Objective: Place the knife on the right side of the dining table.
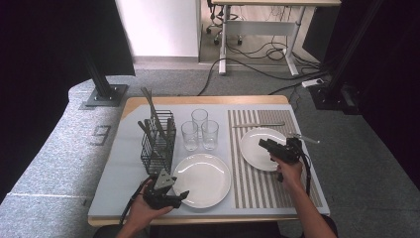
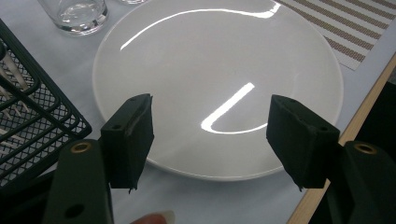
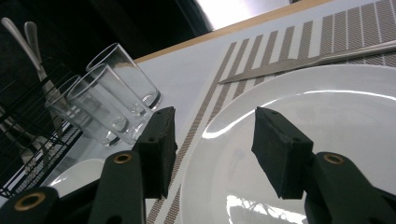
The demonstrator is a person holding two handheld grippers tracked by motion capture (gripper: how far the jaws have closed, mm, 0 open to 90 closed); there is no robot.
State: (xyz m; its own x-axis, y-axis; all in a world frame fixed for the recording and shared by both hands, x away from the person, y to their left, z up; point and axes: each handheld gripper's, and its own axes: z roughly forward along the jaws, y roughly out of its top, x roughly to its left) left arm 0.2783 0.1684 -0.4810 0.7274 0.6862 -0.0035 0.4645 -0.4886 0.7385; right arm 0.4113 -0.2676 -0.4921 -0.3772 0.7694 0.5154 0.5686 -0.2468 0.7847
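High view first, left to right: we see the wire basket (image 1: 157, 145) of cutlery at ten o'clock, three glasses (image 1: 199, 130) beside it. Our left tongs (image 1: 179, 196) hover wide apart, empty, at the near plate (image 1: 208, 184)'s rim, plate toward one o'clock. Right tongs (image 1: 264, 144) gape empty over the far plate (image 1: 257, 153) on the striped mat (image 1: 247, 186). Beyond it, toward twelve, a knife (image 1: 258, 124) lies crosswise along the worktop (image 1: 119, 168); its tip we cannot tell.

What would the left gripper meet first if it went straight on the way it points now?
Probably the near rim of the white plate: the open left gripper looks down onto it, with nothing between, though depth is unclear.
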